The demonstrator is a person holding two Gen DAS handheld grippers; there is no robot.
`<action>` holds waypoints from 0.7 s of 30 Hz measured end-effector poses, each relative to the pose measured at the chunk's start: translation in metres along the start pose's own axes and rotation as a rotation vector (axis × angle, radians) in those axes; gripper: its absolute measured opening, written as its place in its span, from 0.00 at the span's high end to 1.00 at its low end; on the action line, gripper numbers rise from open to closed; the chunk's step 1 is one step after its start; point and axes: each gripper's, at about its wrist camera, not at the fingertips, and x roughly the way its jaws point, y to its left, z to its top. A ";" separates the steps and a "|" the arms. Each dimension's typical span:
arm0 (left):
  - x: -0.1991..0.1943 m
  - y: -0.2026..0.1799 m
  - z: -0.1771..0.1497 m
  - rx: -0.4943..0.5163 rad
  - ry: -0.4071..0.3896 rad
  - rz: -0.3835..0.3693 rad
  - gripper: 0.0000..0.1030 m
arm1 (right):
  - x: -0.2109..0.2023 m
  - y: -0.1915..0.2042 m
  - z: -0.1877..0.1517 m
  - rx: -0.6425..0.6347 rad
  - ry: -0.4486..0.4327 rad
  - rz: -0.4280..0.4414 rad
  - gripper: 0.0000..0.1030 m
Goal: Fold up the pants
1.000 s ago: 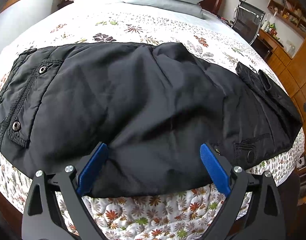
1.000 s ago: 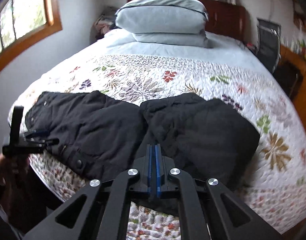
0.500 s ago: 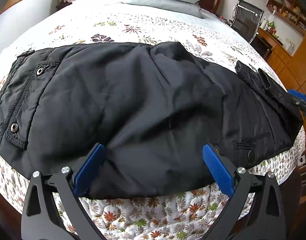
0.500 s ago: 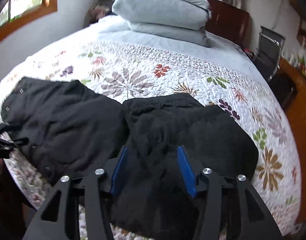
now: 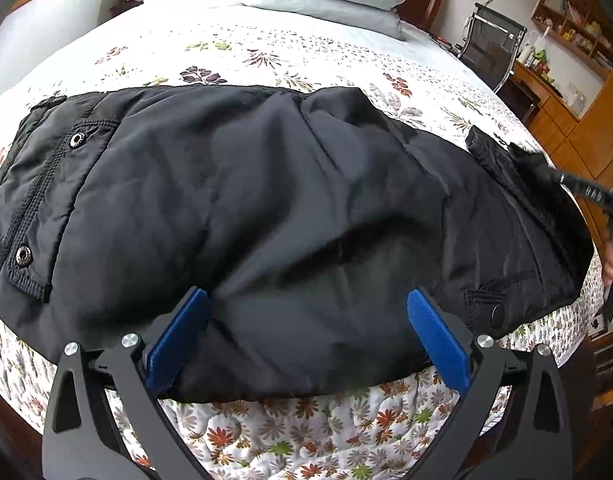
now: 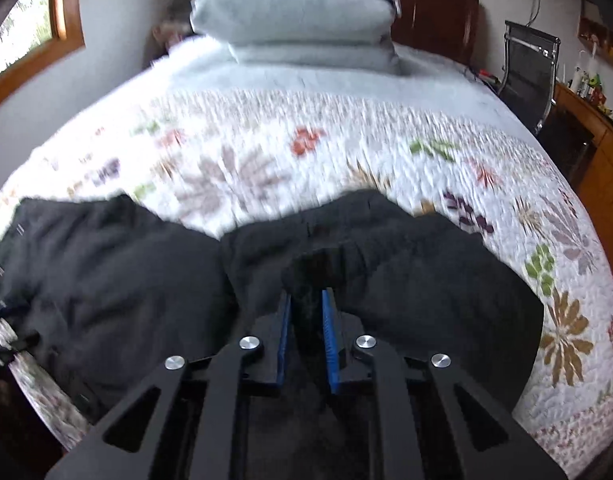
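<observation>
Black pants [image 5: 290, 208] lie crosswise on bed [image 5: 306, 420], long axis left-right. Left gripper [image 5: 306, 336]: jaws wide apart over near hem. Right gripper [image 6: 306, 336], nearer the right end: jaws closing on a fabric bunch.

A bedroom in a home. A bed [image 5: 266, 52] with a floral quilt [image 6: 346, 152] fills both views, with stacked grey pillows [image 6: 294, 12] against a dark wooden headboard [image 6: 434, 20]. Beside it stand a mesh office chair [image 5: 490, 48] and a wooden desk [image 5: 546, 92] under shelves [image 5: 574, 20] of small items. A wood-framed window [image 6: 34, 36] shows greenery outside.
</observation>
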 end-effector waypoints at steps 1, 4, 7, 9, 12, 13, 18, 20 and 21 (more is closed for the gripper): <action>0.000 0.000 0.000 0.000 -0.001 0.001 0.03 | 0.000 0.001 0.005 0.004 -0.009 0.017 0.86; 0.000 -0.001 0.000 -0.003 -0.003 0.003 0.03 | 0.015 0.007 0.016 0.009 0.000 0.047 0.86; 0.000 0.000 0.000 -0.010 -0.005 0.001 0.03 | 0.035 0.012 0.014 0.011 0.038 0.055 0.86; 0.001 0.000 0.000 -0.009 -0.002 0.000 0.03 | 0.049 0.016 0.008 -0.002 0.074 0.048 0.84; 0.000 0.000 0.001 -0.010 0.001 -0.007 0.03 | 0.043 0.023 0.001 -0.040 0.062 0.046 0.57; 0.000 0.001 0.002 -0.012 0.001 -0.010 0.03 | 0.038 0.026 -0.002 -0.068 0.053 0.026 0.36; 0.001 0.001 0.002 -0.005 0.001 -0.010 0.03 | 0.026 0.043 -0.018 -0.242 0.054 -0.074 0.28; 0.001 0.001 0.002 -0.003 0.000 -0.008 0.03 | 0.031 0.047 -0.023 -0.291 0.071 -0.112 0.28; 0.001 0.001 0.002 -0.005 -0.001 -0.009 0.03 | 0.038 0.049 -0.026 -0.324 0.086 -0.158 0.28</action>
